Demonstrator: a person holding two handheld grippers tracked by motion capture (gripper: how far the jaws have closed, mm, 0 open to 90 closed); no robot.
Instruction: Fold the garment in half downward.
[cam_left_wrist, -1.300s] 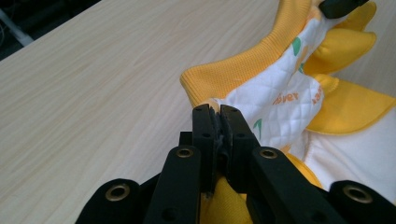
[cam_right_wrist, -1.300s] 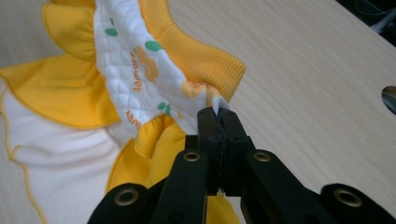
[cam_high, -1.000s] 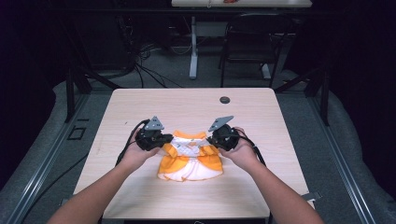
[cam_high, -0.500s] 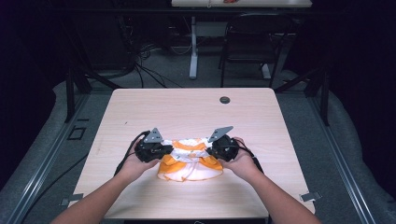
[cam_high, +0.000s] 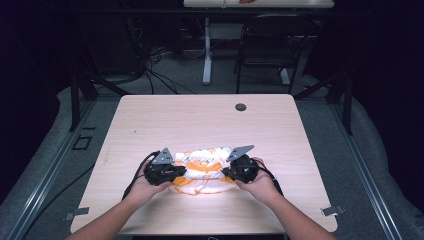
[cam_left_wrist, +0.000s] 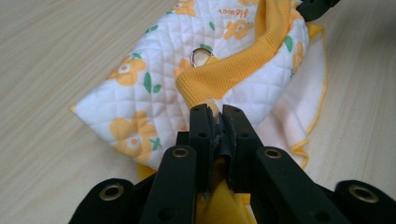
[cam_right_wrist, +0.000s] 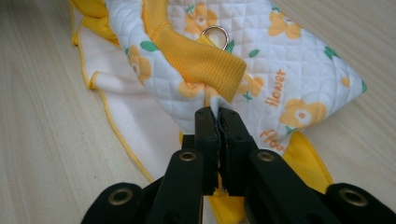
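Two tools (cam_high: 186, 172) (cam_high: 223, 173), one quilted garment (cam_high: 204, 169)

High view looks down from overhead; 2 gripper views closely share the garment (cam_high: 202, 170).

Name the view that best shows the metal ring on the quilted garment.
The right gripper view: the metal ring lies close and sharp on the quilted garment, above the right claw. The left gripper view shows it slightly smaller. In the high view it is too small to tell.
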